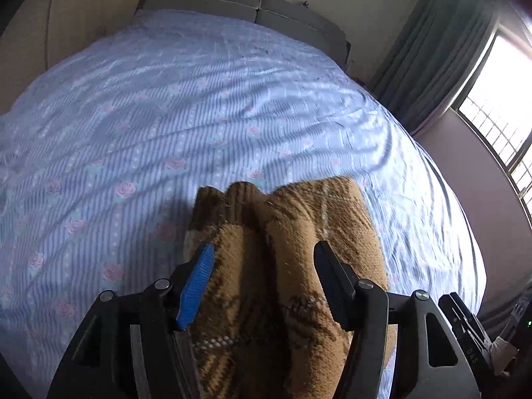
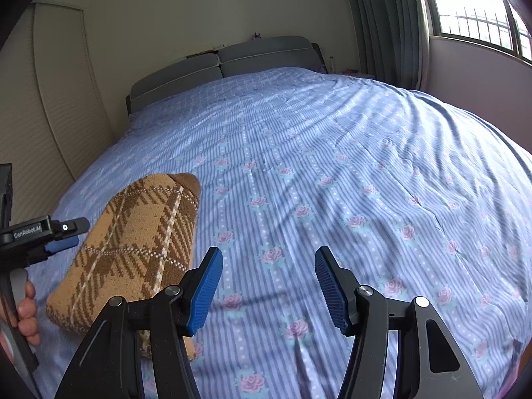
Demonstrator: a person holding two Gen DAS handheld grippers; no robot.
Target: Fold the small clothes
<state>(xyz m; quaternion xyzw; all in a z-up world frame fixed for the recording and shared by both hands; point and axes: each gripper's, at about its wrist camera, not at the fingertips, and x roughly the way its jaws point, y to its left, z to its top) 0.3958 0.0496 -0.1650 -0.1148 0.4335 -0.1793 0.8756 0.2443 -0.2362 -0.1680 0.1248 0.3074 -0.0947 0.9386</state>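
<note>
While the left gripper [image 1: 262,266] stands with its jaws apart over the brown plaid socks [image 1: 286,266], the folded pair lies on the bed [image 1: 139,126] between them, neither pad visibly pressing the knit. The right gripper [image 2: 268,267] holds its jaws apart over bare sheet, the socks [image 2: 133,249] lying just left of its left jaw.

The sock's [image 1: 292,266] near end runs off the left wrist view's bottom edge. In the right view, the left tool [image 2: 63,236] is cut by the frame's edge.
</note>
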